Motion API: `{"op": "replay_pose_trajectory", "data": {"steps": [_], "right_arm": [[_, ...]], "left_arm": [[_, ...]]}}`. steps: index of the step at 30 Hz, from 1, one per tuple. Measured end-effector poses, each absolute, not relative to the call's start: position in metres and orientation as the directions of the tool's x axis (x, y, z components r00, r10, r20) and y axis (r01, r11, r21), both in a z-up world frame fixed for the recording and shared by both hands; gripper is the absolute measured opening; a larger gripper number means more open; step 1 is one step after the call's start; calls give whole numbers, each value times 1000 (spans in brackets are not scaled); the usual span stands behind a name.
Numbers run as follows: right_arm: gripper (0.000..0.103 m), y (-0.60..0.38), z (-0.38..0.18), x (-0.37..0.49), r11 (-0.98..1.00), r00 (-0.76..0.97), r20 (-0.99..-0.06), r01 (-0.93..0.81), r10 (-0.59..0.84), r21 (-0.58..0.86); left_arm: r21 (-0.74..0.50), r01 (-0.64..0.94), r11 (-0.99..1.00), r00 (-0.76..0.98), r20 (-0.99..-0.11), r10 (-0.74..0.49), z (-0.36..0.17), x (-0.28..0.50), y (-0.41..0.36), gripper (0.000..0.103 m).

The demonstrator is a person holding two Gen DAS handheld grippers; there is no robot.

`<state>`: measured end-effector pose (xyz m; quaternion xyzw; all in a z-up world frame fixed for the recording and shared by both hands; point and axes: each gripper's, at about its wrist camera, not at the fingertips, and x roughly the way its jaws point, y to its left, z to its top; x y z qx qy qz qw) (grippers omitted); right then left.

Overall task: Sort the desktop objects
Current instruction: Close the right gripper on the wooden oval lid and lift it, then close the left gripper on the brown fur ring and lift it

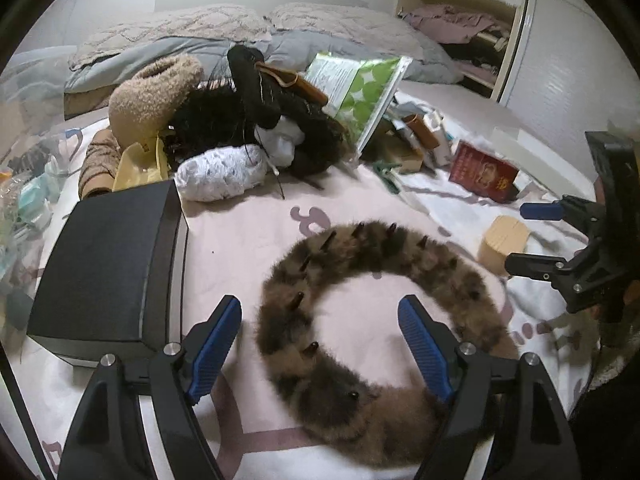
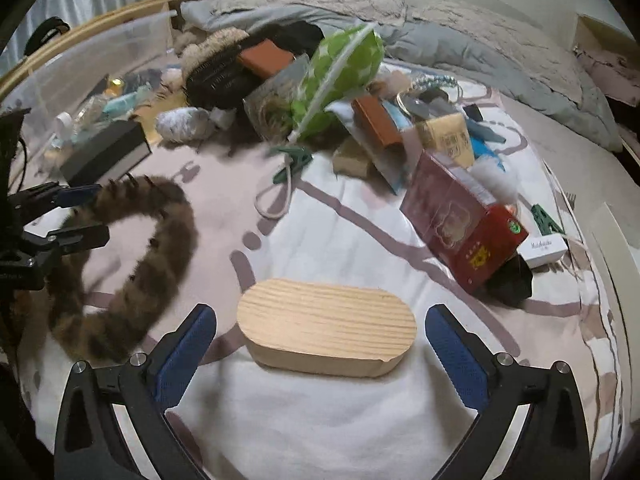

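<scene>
Left wrist view: one left gripper [image 1: 320, 344] with its two blue-padded fingers [image 1: 214, 350] spread apart above one furry brown ring-shaped piece [image 1: 384, 256] that lies on the patterned bedsheet [image 1: 240, 232]. Part of the ring's near arc lies between the fingers; neither pad is seen pressing on it. Just left of the ring sits one black box [image 1: 108, 276], closed, contents not visible. One red box [image 1: 484, 176] lies farther back on the right, and one white bundle [image 1: 220, 174] lies at the front of the clutter pile. One green-and-white dotted pouch [image 1: 360, 92] leans in the pile behind; its contents cannot be told. At the right edge the right gripper [image 1: 532, 236] appears, fingers spread, beside one oval wooden box [image 1: 504, 242].

Right wrist view: one right gripper [image 2: 320, 344], its two fingers [image 2: 456, 352] released and standing wide on either side of the oval wooden box [image 2: 326, 330], touching neither end. The box rests on the bedsheet [image 2: 340, 216] with its lid on; its contents are hidden. One furry ring [image 2: 160, 232] lies to the left, with the left gripper [image 2: 80, 216] at its far side. One red box [image 2: 464, 236] lies to the right, one black box [image 2: 106, 154] at upper left, and one clear plastic bin [image 2: 100, 60] behind it holds small bottles, too blurred to count.
</scene>
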<state>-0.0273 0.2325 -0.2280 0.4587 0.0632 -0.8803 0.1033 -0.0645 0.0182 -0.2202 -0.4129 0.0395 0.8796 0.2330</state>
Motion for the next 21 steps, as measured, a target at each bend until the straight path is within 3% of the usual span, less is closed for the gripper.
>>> {"op": "replay_pose_trajectory", "data": {"steps": [8, 17, 21], "right_arm": [[103, 241, -253, -34, -984, -508, -854, 177, -111, 23], [103, 236, -257, -27, -982, -540, -839, 185, -72, -35], [103, 239, -260, -29, -981, -537, -839, 194, -90, -19]], "left_arm": [[-170, -380, -909, -528, -767, 364, -234, -74, 4, 79], [-146, -380, -914, -524, -780, 342, -237, -73, 7, 82], [-135, -411, -902, -499, -794, 347, -240, -73, 11, 95]]}}
